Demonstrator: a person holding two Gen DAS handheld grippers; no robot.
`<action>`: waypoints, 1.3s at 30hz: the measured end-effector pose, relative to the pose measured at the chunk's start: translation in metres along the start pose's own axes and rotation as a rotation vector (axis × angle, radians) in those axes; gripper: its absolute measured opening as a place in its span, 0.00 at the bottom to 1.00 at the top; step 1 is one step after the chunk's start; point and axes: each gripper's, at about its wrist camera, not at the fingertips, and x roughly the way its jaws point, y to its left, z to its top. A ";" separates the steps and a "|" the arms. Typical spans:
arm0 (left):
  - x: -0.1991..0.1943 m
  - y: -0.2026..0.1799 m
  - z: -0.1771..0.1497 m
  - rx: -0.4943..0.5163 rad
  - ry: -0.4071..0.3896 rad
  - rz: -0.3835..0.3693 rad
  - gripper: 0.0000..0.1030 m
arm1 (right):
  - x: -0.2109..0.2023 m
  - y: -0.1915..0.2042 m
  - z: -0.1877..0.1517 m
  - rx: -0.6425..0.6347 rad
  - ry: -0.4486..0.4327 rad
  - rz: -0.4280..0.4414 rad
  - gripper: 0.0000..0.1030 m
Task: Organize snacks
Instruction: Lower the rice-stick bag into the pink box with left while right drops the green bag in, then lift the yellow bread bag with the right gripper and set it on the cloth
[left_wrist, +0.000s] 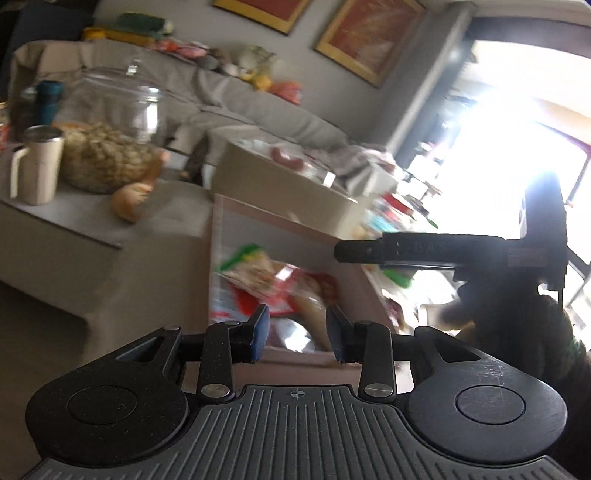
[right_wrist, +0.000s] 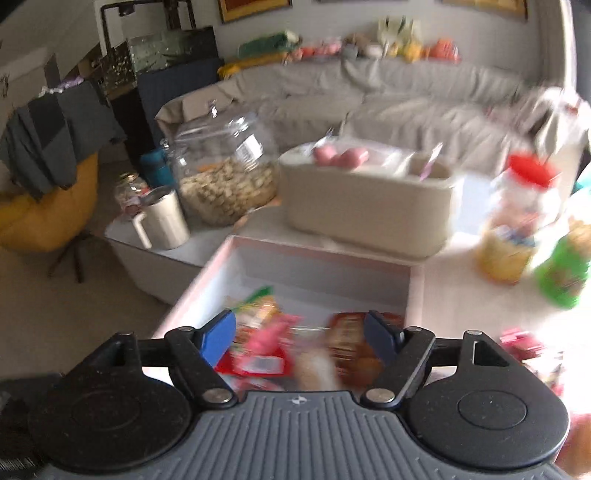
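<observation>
A shallow pink-rimmed box (right_wrist: 317, 258) on the low table holds several snack packets: a green-topped one (right_wrist: 258, 304), a red one (right_wrist: 255, 360) and a brown one (right_wrist: 347, 332). My right gripper (right_wrist: 299, 341) hovers just above them, open wide, with nothing pressed between its blue pads. In the left wrist view the same box (left_wrist: 258, 218) lies ahead with the packets (left_wrist: 258, 275) inside. My left gripper (left_wrist: 299, 338) stands part-open over the box's near edge and holds nothing. The other black gripper (left_wrist: 406, 251) reaches in from the right.
A beige bin (right_wrist: 369, 210) with pink sausages stands behind the box. Left of it are a glass jar of nuts (right_wrist: 225, 181) and a cream mug (right_wrist: 166, 218). A red-lidded jar (right_wrist: 517, 225) and a green bag (right_wrist: 561, 277) stand at right. A grey sofa (right_wrist: 406, 96) runs along the back.
</observation>
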 end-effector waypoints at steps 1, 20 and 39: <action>0.002 -0.006 -0.002 0.011 0.007 -0.016 0.37 | -0.010 -0.003 -0.007 -0.033 -0.024 -0.045 0.77; 0.065 -0.120 -0.065 0.261 0.283 -0.135 0.37 | -0.034 -0.232 -0.117 0.257 0.014 -0.492 0.83; 0.092 -0.144 -0.078 0.289 0.391 -0.076 0.37 | -0.071 -0.202 -0.135 0.121 -0.046 -0.472 0.53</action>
